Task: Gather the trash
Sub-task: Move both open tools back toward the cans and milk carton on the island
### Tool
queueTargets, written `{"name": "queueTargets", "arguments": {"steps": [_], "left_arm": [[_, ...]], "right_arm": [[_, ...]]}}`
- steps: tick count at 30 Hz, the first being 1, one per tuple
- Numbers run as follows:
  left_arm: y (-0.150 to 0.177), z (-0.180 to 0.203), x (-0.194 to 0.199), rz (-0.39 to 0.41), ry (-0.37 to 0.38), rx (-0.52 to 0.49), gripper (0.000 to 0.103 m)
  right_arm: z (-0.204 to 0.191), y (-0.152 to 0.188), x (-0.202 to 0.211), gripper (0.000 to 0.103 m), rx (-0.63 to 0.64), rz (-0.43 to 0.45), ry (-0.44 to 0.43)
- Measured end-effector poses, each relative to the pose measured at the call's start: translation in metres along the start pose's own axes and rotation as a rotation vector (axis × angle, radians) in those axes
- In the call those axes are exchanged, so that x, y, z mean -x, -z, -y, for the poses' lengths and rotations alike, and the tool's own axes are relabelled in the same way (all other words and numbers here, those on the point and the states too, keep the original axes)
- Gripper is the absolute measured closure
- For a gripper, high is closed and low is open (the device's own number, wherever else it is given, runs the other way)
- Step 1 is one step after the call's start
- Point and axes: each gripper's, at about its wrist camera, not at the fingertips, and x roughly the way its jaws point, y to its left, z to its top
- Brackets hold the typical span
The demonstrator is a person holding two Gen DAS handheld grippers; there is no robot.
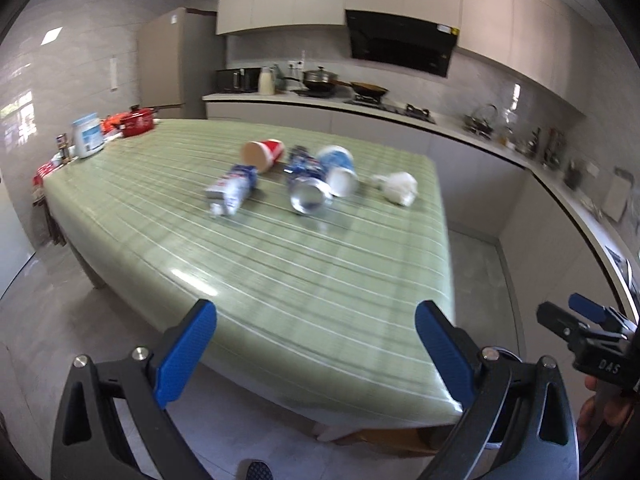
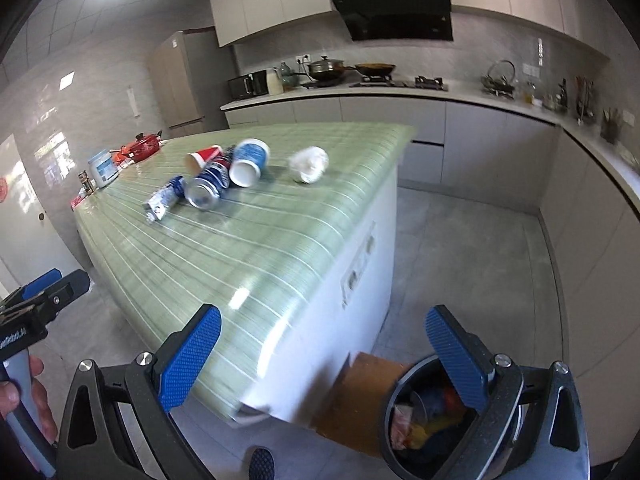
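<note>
Lying on the table (image 1: 304,280): two cups (image 1: 264,154), one can (image 1: 306,186); both grippers (image 1: 316,356) spread, empty.

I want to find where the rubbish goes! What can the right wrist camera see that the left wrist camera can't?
Only the right wrist camera shows the trash bin on the floor by the table's corner, already holding rubbish. Only the left wrist camera shows the table's near left edge and the floor beside it. Both show the red cup, crushed can, blue-and-white cup, flattened wrapper and crumpled tissue, plus both open, empty grippers: left gripper, right gripper.
</note>
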Motion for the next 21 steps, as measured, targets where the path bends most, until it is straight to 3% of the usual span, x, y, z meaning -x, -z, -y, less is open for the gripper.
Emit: {"name": "queueTargets", "arguments": {"steps": [8,12,21], "left_arm": [[-0.018,-0.061,-0.029,-0.005,-0.028,0.016,0.003],[-0.029,-0.087,-0.052,-0.020,-0.029,0.018,0.006],[-0.055,-0.117,-0.109,-0.055,0.003,0.015,0.019]], "right_arm": [[-0.070,-0.021,-0.032,0.000,0.061,0.006,-0.001],[-0.095,-0.037,-0.053,0.009,0.066,0.008,-0.006],[-0.129,-0.071,-0.101,0.015,0.053,0.023,-0.005]]}}
